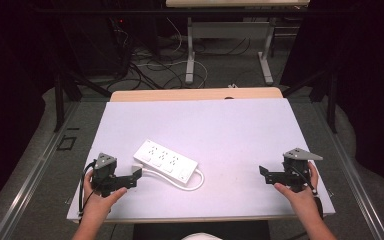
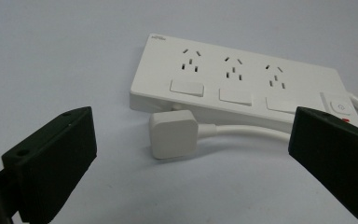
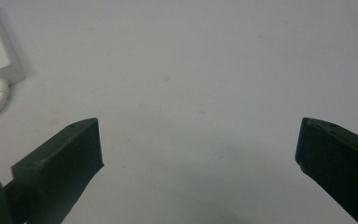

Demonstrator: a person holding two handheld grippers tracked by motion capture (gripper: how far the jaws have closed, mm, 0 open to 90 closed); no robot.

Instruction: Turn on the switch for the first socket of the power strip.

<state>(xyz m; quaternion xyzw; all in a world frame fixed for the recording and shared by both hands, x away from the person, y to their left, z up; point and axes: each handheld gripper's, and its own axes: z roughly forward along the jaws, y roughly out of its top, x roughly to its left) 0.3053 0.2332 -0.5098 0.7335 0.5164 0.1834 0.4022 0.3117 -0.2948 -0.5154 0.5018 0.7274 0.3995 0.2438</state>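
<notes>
On the white worktop (image 1: pixel 240 130) | left tool (image 1: pixel 138 174), jaws spread and empty, faces the square white plug (image 2: pixel 173 134) just ahead | white three-socket power strip (image 1: pixel 165 159) runs crosswise behind | right tool (image 1: pixel 264 173), also spread, well apart.

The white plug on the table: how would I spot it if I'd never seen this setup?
Find the pale table, then the white power strip near its front left. The plug lies flat beside the strip's long edge, between the left gripper's open jaws: a small rounded square ending the white cord.
</notes>
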